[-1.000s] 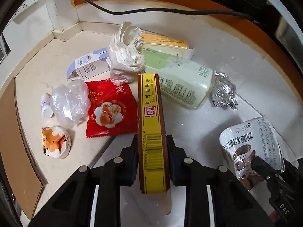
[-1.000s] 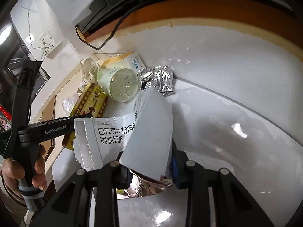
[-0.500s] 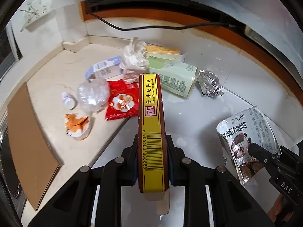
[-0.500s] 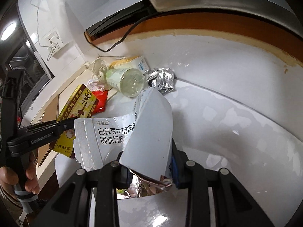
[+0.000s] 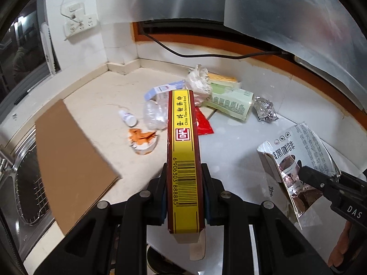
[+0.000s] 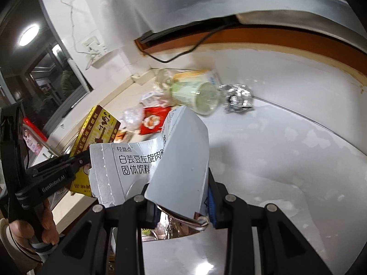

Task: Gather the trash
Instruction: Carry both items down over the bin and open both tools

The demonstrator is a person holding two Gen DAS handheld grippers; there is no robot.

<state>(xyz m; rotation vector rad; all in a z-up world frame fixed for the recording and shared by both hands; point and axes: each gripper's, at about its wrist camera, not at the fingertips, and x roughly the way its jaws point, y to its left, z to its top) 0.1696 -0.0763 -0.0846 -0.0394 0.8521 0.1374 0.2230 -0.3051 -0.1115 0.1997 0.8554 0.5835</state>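
Left wrist view first: the left claw (image 5: 183,197) is clamped on a long, flat yellow-and-maroon box (image 5: 183,151), held on edge, barcode side up, clear of the bench (image 5: 96,105). Only this view shows the brown cardboard sheet (image 5: 68,158) lying over the rim of the steel sink (image 5: 18,183), plus the small white bottle (image 5: 128,117) and the torn orange-and-white wrapper (image 5: 143,141) beside it. Off to the right, the right claw (image 5: 307,176) pinches a torn grey pouch (image 5: 298,160) with a shiny foil lining.

Over to the right wrist view: the right claw (image 6: 181,197) grips that same pouch (image 6: 160,160), creased, its ragged tear edge to the left, printed face towards the camera, foil inside showing down at the pads. This side gives the box's broad printed face (image 6: 98,135) and the person's hand (image 6: 34,229) around the left claw's handle.

Both views share the pile left on the bench: a pale green cup (image 5: 229,104) on its side, crumpled silver foil (image 5: 265,110) just beside it, a glossy red sachet (image 5: 203,123), crinkled clear plastic (image 5: 156,114) and a wadded white bag (image 5: 198,82).
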